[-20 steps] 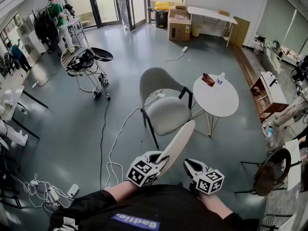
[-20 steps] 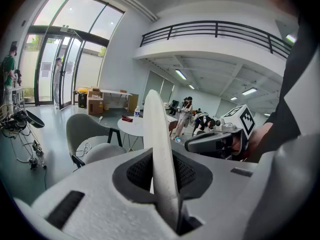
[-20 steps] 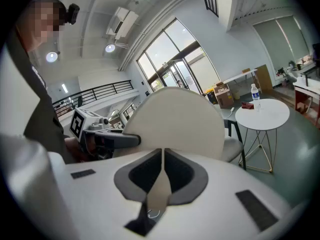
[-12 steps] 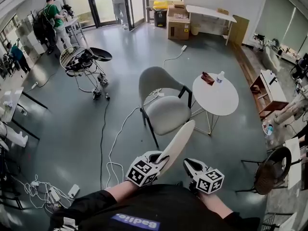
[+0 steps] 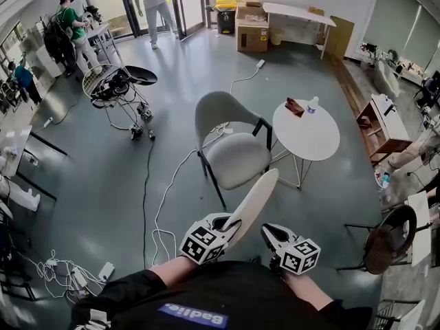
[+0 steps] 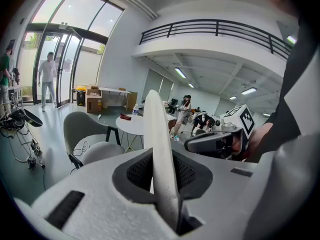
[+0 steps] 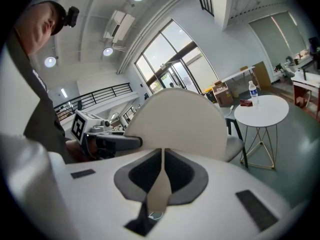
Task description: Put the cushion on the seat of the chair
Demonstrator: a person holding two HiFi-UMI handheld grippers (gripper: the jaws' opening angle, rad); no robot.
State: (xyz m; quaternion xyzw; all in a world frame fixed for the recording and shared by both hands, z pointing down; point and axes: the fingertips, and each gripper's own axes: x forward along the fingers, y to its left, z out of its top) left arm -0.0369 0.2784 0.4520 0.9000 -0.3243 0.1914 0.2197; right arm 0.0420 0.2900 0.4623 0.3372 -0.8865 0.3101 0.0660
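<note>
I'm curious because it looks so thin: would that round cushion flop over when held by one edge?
Probably fairly stiff: the cushion stands straight out from the left claw, pinched at one edge, without drooping. Likely light too, since one claw carries it.

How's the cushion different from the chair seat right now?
The cushion stands on edge, clamped in the jaws of the left gripper; the chair seat lies flat and bare. The cushion is a thin cream disc; the chair seat is thicker and greyish. Both are pale and rounded.
</note>
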